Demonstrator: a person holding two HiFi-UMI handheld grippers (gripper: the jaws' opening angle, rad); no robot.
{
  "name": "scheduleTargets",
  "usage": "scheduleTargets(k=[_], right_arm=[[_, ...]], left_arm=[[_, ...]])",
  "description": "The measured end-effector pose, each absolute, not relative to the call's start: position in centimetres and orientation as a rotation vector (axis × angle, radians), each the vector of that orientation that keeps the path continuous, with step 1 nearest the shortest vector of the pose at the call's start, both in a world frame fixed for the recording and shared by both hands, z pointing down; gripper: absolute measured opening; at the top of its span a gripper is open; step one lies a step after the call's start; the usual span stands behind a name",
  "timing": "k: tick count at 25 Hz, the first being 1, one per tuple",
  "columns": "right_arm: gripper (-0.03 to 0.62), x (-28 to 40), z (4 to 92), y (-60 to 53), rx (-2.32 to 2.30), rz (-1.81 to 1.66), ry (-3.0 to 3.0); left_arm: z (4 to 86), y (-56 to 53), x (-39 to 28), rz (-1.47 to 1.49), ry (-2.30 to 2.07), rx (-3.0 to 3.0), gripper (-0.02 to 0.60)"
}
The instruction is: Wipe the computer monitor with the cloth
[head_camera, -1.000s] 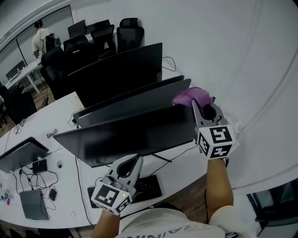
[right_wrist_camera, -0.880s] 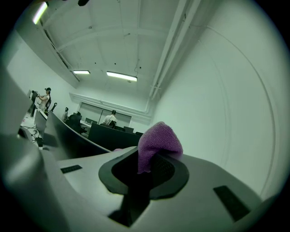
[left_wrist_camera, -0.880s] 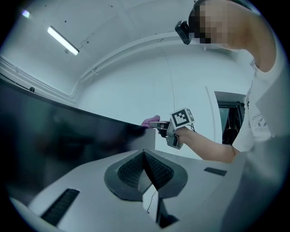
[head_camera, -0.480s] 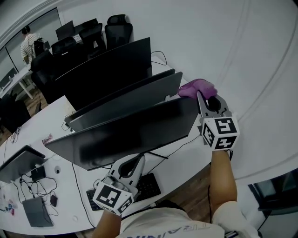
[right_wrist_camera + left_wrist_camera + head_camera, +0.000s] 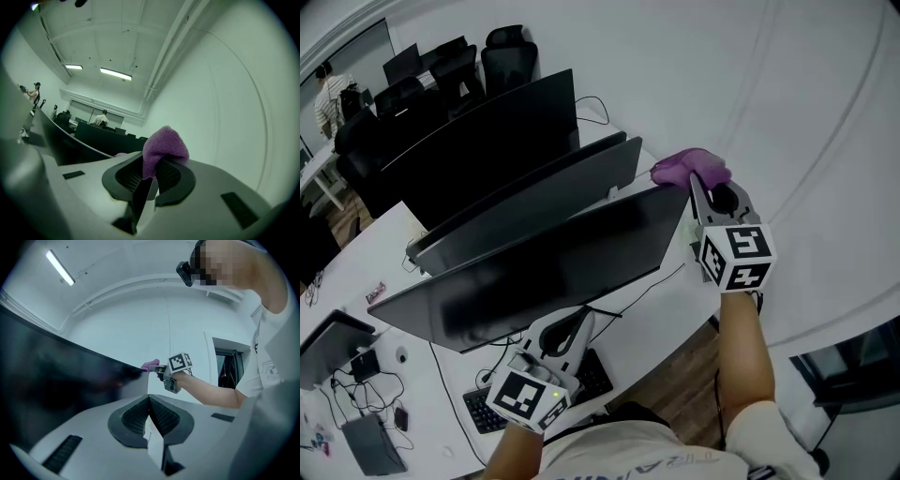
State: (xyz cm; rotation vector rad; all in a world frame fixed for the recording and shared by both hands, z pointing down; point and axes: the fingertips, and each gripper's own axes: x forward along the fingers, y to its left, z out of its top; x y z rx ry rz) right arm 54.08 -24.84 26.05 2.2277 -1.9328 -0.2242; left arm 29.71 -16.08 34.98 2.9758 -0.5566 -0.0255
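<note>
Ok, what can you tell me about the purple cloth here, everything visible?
The purple cloth looks like soft, nubby fabric, perhaps microfibre, bunched into a rounded lump. The right gripper has its jaws shut on a lower fold, so most of the cloth bulges out above them. It sits at the top right corner of the nearest black monitor, seemingly against the edge, though contact is hard to confirm.

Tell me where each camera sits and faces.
Head view: on the head, facing down at the monitor; forearms, left gripper, right gripper show.
Left gripper view: along its shut jaws toward the monitor; right forearm, torso show.
Right gripper view: along jaws pinching the cloth, toward wall and ceiling.
Shared: first two show the right gripper.
</note>
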Motion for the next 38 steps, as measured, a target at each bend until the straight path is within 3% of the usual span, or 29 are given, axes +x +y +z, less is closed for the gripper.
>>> scheduleTargets(k=[22, 38], right_arm=[[0.055, 60.6, 25.1, -23.5, 2.485, -0.126, -2.037], [0.055, 56.9, 30.4, -24.2, 2.186, -0.045, -2.235]], left_arm=[[35.5, -15.1, 32.9, -0.038, -0.471, 2.995, 0.005], [35.9, -15.6, 36.2, -0.012, -0.396, 3.02, 0.005]])
